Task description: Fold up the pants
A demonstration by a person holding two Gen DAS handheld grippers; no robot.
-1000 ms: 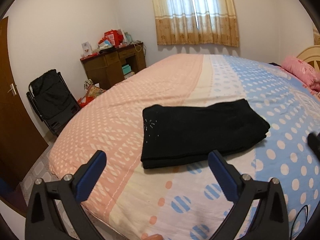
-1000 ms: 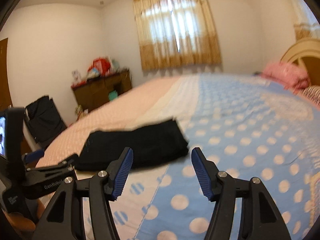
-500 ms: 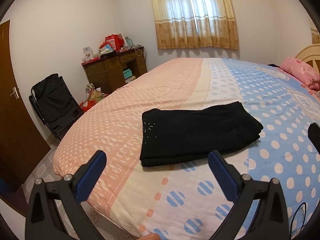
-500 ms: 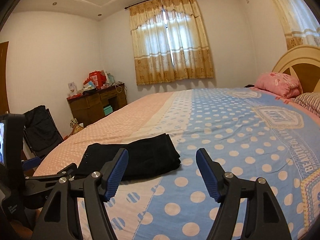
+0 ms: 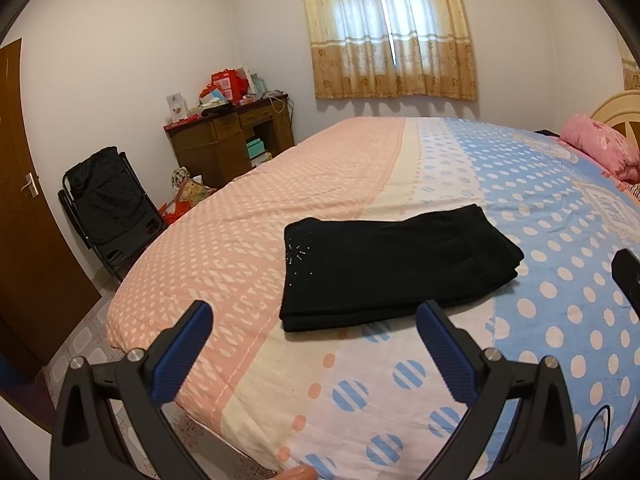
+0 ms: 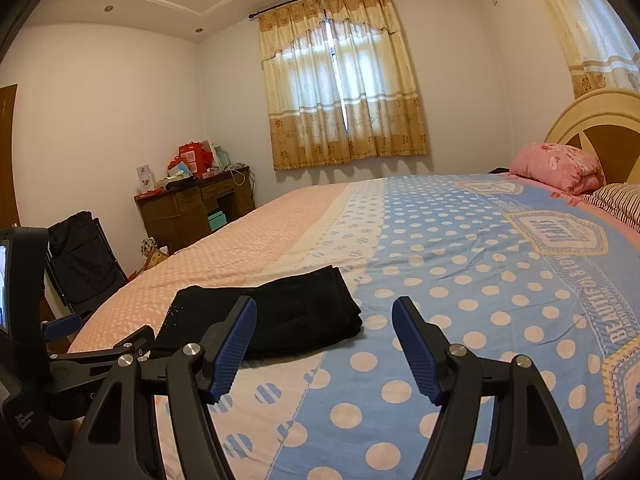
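Black pants (image 5: 392,268) lie folded into a flat rectangle on the bed (image 5: 280,184), near its front edge. They also show in the right wrist view (image 6: 280,316). My left gripper (image 5: 314,320) is open and empty, held back from the near edge of the pants. My right gripper (image 6: 324,316) is open and empty, above the bed to the right of the pants. The left gripper's body (image 6: 60,360) shows at the left of the right wrist view.
The bed has a pink, cream and blue polka-dot cover. A pink pillow (image 6: 556,166) and headboard (image 6: 596,116) are at the far right. A wooden desk (image 5: 228,140) with clutter and a black folding chair (image 5: 108,208) stand left of the bed. A door (image 5: 24,216) is at the far left.
Both grippers have pulled back and up from the pants, which now look farther off. The right wrist view has tilted up and steadied. The pants have not moved.
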